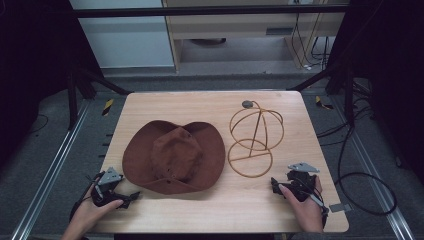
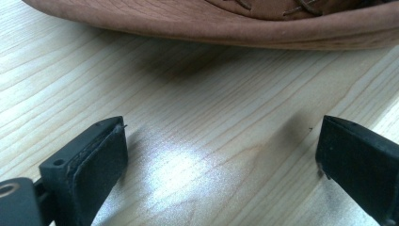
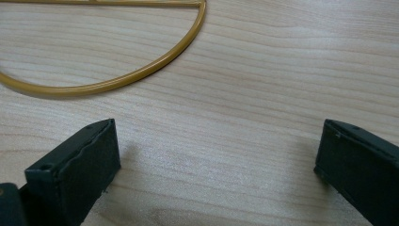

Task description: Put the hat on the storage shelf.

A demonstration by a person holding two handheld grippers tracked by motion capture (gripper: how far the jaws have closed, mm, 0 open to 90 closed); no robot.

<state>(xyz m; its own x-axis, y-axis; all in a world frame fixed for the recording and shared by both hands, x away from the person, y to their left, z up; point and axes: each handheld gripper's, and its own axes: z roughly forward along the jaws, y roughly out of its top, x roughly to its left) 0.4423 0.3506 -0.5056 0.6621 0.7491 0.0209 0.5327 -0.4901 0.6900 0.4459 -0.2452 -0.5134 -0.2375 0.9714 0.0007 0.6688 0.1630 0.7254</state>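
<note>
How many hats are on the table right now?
1. The brown hat lies crown up on the wooden table, left of the gold wire hat stand. Nothing suggests another hat hidden.

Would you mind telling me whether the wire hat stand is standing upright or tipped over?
Upright. The wire hat stand rests its flat ring base on the table, domed frame rising above it, beside the brown hat.

On the table (image 1: 150,107) I have the hat (image 1: 173,156) at the middle, with the wire stand (image 1: 255,137) just beside it on the right. My left gripper (image 1: 131,198) sits at the near left corner, before the hat's brim; my right gripper (image 1: 274,184) sits near right, before the stand's base ring.
</note>
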